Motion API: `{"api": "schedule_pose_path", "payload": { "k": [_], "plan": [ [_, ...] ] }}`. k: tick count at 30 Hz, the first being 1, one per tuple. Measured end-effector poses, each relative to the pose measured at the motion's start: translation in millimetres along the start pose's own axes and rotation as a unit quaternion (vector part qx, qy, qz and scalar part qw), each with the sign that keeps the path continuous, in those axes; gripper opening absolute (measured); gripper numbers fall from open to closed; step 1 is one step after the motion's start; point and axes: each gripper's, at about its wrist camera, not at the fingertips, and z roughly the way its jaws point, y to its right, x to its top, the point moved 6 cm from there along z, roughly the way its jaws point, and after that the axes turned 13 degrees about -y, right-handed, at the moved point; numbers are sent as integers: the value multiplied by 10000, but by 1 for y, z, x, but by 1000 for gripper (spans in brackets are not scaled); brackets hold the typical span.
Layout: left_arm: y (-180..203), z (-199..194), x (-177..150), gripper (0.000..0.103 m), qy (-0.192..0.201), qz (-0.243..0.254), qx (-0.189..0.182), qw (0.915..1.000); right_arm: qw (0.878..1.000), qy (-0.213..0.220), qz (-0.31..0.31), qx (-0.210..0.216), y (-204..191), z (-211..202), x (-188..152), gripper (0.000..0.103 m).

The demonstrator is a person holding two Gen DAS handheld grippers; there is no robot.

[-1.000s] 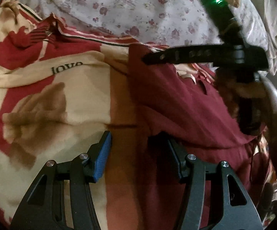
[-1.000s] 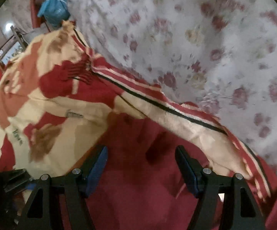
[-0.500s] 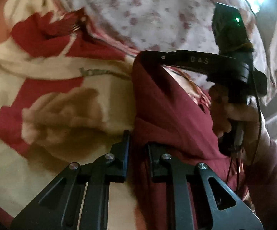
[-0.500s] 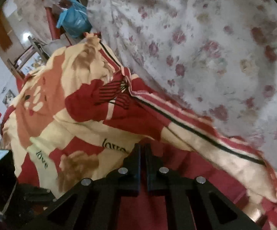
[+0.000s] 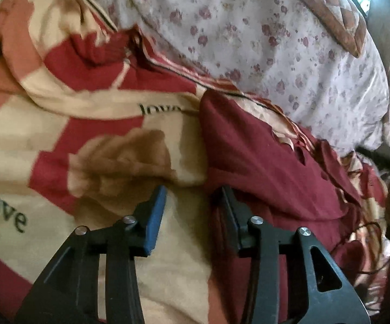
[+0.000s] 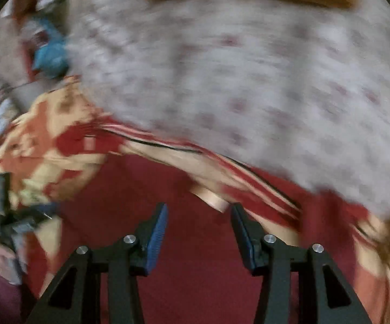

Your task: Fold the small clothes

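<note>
Both hand-held grippers are released: left hand-held gripper [image 5: 192, 197] straddles the maroon garment's [image 5: 262, 151] edge on the "love" blanket [image 5: 46, 135]; right hand-held gripper [image 6: 199, 216] hovers over maroon cloth.

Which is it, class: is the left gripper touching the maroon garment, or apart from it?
Cannot tell. In the left wrist view the left gripper is open, one finger overlapping the maroon garment at its edge, but neither contact nor gap shows plainly.

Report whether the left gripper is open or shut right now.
Open. The left gripper has its blue-padded fingers spread apart over the maroon garment, with the patterned blanket visible between them.
</note>
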Motion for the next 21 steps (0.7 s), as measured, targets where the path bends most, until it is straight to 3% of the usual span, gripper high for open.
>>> {"api": "schedule_pose_path", "payload": {
  "k": [3,5,7,10,13,16,21],
  "plan": [
    [6,-15,2,41,448,61,443,9980,9986,-281,386,-224,32,7,-51,46],
    [6,-27,2,46,777,-39,651,9948,9971,-466,511,-303,37,22,-74,46],
    [6,-29,3,57,853,-155,569,9946,9953,-641,660,-306,42,42,-87,45],
    [16,-18,2,58,679,-208,232,9972,9901,-807,631,-964,56,76,-90,44],
    [34,-1,-4,58,474,79,359,9982,9907,-563,1116,-536,73,72,-85,44],
    [47,15,-8,58,308,397,649,9966,9886,-288,1466,-165,85,42,-87,44],
    [57,36,-9,59,137,778,1057,9913,9830,250,1714,-611,117,-12,-90,48]
  ]
}}
